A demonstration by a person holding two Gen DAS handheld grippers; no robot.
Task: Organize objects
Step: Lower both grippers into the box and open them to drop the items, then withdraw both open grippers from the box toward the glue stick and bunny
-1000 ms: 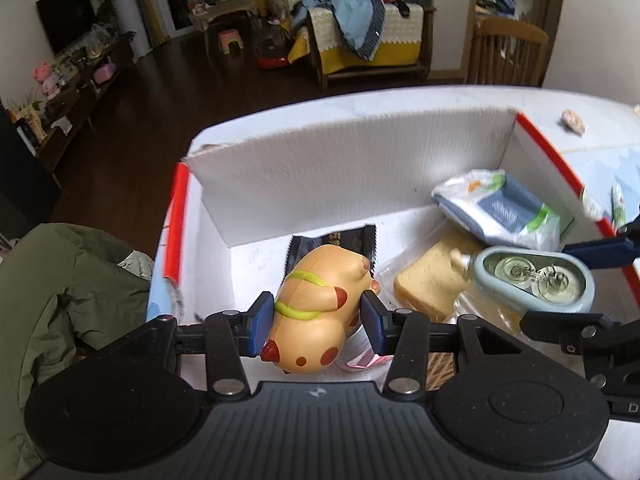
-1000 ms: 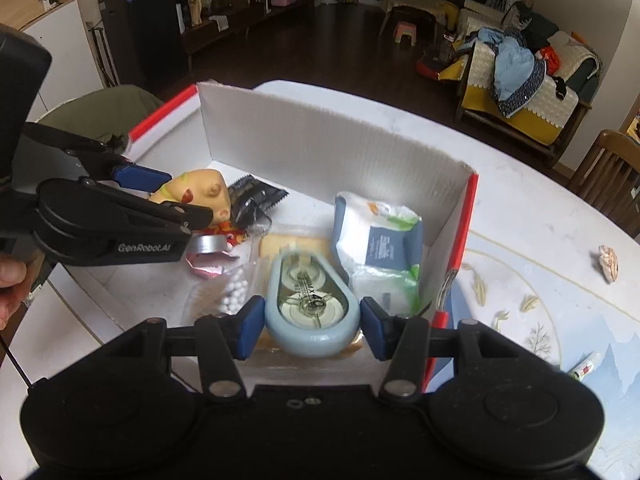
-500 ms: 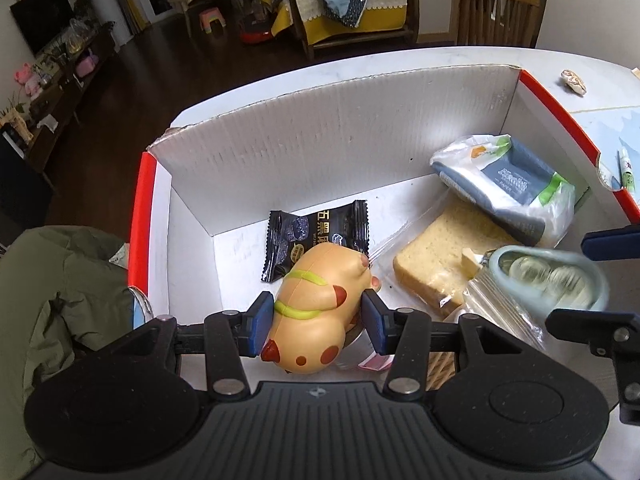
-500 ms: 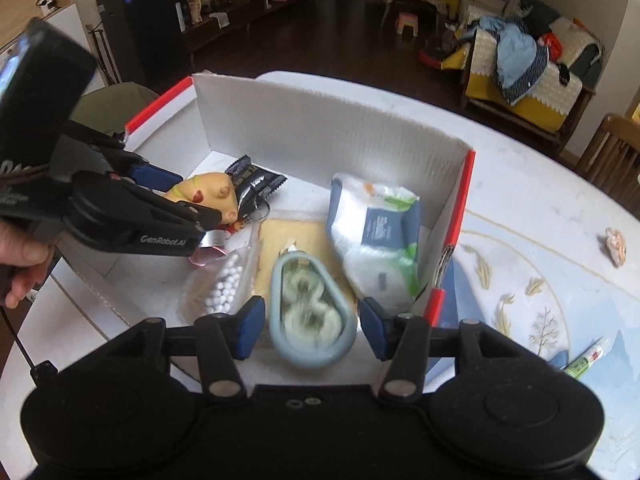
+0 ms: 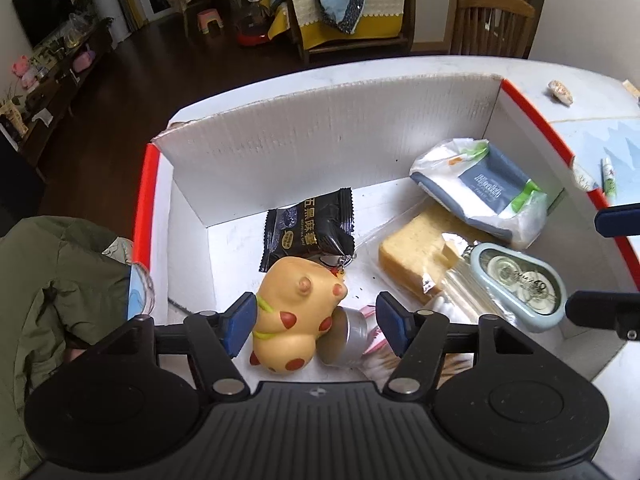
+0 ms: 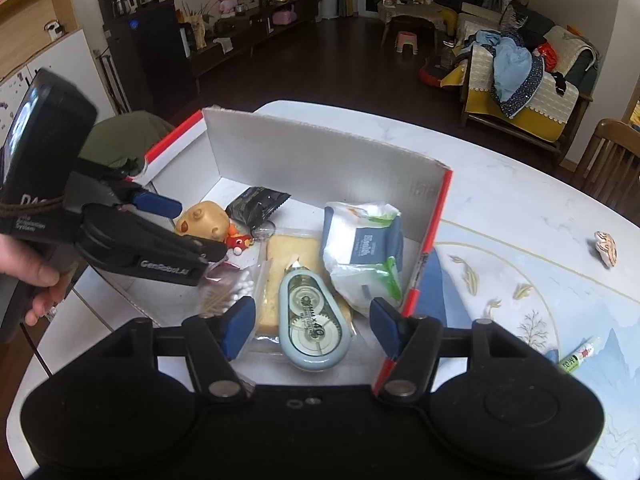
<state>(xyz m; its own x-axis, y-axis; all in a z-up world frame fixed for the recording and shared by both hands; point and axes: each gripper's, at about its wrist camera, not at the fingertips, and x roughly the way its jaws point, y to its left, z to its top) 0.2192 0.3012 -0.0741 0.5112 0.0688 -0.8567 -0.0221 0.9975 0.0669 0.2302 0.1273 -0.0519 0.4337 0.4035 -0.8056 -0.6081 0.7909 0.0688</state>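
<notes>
A white cardboard box with red edges holds the objects. The yellow spotted toy lies on the box floor between the fingers of my left gripper, whose jaws are opening and stand clear of it. The pale blue correction tape rests on the bagged bread slice, below my right gripper, whose jaws are opening with gaps on both sides of it.
Also in the box: a black snack packet, a wet-wipes pack, a small metal tin, a bag of cotton swabs. On the table outside lie a shell and a small tube. A hand holds the left gripper.
Both grippers opened: the left let go of the yellow toy, the right let go of the correction tape, which now lies on the bread. The right gripper rose a little.
</notes>
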